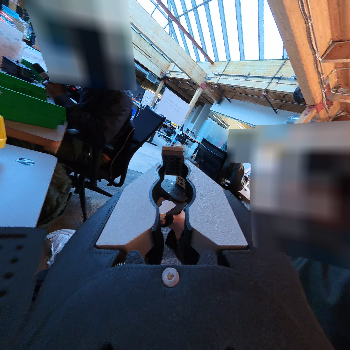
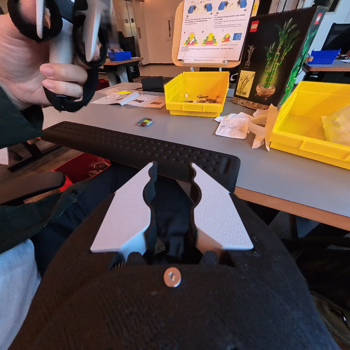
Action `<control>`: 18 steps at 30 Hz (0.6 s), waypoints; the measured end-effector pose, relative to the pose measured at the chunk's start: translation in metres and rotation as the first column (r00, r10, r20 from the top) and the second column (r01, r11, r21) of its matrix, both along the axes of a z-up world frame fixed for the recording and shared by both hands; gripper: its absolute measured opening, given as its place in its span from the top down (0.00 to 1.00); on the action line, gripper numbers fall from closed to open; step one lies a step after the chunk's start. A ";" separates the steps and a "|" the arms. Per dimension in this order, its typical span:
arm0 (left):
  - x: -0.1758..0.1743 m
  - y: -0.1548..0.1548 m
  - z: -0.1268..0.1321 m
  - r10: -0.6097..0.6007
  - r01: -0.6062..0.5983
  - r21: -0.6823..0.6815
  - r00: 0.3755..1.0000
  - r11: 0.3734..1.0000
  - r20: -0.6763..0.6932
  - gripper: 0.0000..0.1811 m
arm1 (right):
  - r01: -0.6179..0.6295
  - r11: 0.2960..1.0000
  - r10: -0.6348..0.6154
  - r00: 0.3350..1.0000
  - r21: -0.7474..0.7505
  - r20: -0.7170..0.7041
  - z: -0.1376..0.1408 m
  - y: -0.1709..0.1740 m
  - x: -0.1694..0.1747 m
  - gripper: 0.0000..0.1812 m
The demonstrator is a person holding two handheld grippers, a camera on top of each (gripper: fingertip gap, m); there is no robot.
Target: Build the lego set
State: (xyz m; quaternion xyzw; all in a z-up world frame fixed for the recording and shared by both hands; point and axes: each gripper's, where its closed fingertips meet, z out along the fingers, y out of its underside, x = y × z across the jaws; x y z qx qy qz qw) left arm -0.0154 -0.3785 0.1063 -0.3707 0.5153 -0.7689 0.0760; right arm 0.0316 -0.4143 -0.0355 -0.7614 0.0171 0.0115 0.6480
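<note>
My left gripper (image 1: 173,164) points up toward the ceiling and is shut on a small lego piece (image 1: 172,154), a dark grey plate with a brown layer on top, held at the fingertips. My right gripper (image 2: 172,166) is open and empty, low in front of the table edge, over the person's lap. A small multi-coloured lego assembly (image 2: 145,122) lies on the grey table (image 2: 189,128). A yellow bin (image 2: 197,106) holds several loose pieces. An open instruction booklet (image 2: 130,98) lies to its left.
A black perforated board (image 2: 140,145) lies along the table's near edge. A lego box (image 2: 274,56) stands at the back right, next to torn paper bags (image 2: 244,125) and a second yellow bin (image 2: 310,121). A hand (image 2: 22,62) grips a white handle at the upper left. About 15 centimeters separates my left fingertips from my right.
</note>
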 end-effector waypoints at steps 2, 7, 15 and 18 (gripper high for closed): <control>-0.002 0.011 -0.003 0.027 -0.027 0.022 1.000 0.999 0.003 0.91 | -0.012 1.000 0.012 1.000 -0.003 -0.015 -0.005 0.007 0.001 0.84; -0.014 0.031 -0.027 0.080 -0.079 0.141 0.997 0.987 -0.001 0.91 | -0.054 0.998 0.055 0.997 0.029 -0.044 -0.011 0.028 0.005 0.84; -0.036 0.092 -0.065 0.174 -0.162 0.176 0.983 0.971 -0.055 0.91 | -0.051 0.988 0.073 0.986 0.145 -0.152 -0.019 0.057 0.026 0.86; -0.050 0.123 -0.066 0.225 -0.216 0.146 0.973 0.965 -0.049 0.91 | -0.064 0.985 0.087 0.986 0.162 -0.143 -0.021 0.070 0.023 0.86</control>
